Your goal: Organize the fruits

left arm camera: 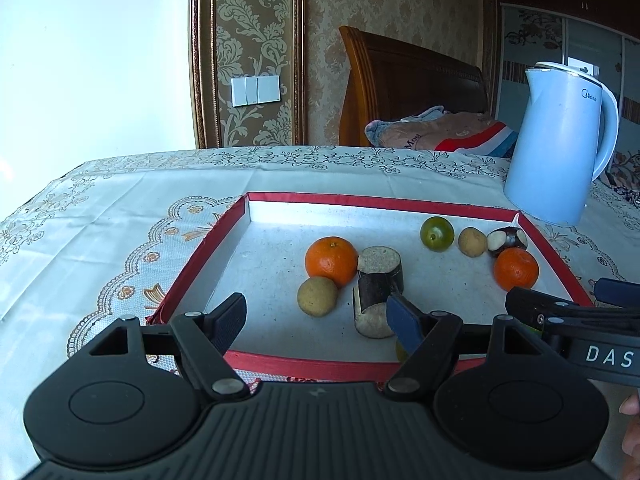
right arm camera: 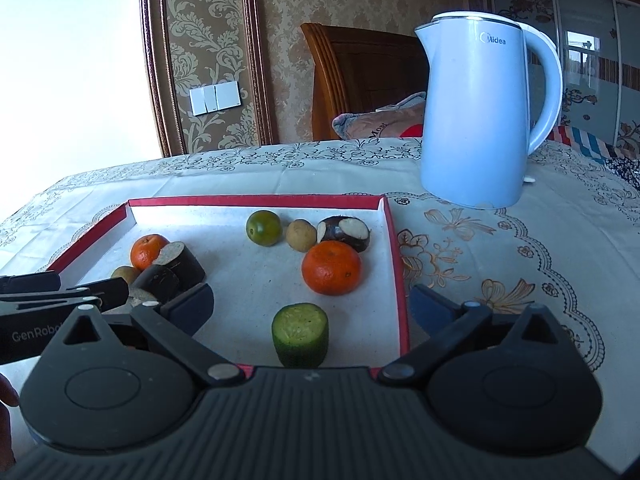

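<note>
A red-rimmed tray (left arm camera: 200,256) (right arm camera: 400,264) with a white floor holds the fruit. On its left side lie an orange (left arm camera: 331,261) (right arm camera: 147,256), a tan round fruit (left arm camera: 317,296) and two dark-skinned cut pieces (left arm camera: 380,266) (right arm camera: 182,266). On its right side lie a green citrus (left arm camera: 437,233) (right arm camera: 263,228), a small tan fruit (left arm camera: 472,242) (right arm camera: 301,235), a dark cut piece (left arm camera: 507,240) (right arm camera: 345,233) and a second orange (left arm camera: 516,269) (right arm camera: 331,267). A green cut cylinder (right arm camera: 300,335) stands near the front rim. My left gripper (left arm camera: 318,320) is open over the tray's front left. My right gripper (right arm camera: 310,312) is open around the green cylinder.
A light blue kettle (left arm camera: 560,144) (right arm camera: 480,112) stands on the embroidered tablecloth (left arm camera: 100,232) (right arm camera: 500,248) behind the tray's right corner. A wooden headboard and bedding lie beyond the table. The wall with a switch panel is at the back left.
</note>
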The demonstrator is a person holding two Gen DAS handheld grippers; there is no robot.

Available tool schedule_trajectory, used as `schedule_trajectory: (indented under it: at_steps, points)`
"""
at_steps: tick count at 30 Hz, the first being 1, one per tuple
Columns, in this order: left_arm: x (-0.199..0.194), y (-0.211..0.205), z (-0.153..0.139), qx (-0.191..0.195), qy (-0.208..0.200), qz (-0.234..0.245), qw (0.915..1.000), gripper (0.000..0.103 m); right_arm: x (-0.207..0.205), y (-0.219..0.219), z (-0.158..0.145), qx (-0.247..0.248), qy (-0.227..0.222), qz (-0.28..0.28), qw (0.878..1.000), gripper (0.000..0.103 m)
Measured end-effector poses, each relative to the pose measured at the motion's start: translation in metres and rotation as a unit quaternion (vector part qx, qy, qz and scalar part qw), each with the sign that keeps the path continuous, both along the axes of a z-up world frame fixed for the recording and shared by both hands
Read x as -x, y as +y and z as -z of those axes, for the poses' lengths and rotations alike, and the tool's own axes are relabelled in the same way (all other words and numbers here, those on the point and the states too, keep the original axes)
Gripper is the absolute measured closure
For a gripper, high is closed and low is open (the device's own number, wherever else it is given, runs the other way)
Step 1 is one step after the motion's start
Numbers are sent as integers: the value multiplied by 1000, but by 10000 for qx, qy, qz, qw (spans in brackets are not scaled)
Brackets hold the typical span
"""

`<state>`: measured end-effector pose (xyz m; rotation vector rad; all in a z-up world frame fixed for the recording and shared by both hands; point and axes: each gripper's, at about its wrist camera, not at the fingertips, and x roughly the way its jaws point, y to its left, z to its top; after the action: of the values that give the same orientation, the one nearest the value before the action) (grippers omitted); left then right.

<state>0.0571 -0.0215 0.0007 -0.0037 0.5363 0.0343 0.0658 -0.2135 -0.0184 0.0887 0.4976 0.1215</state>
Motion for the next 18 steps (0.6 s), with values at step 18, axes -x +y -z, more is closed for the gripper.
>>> schedule_trajectory:
  at_steps: [18]
  points:
    - [18,0,3,-136,-71,9,9999,25,16,4,3,89,1,-85,9999,0]
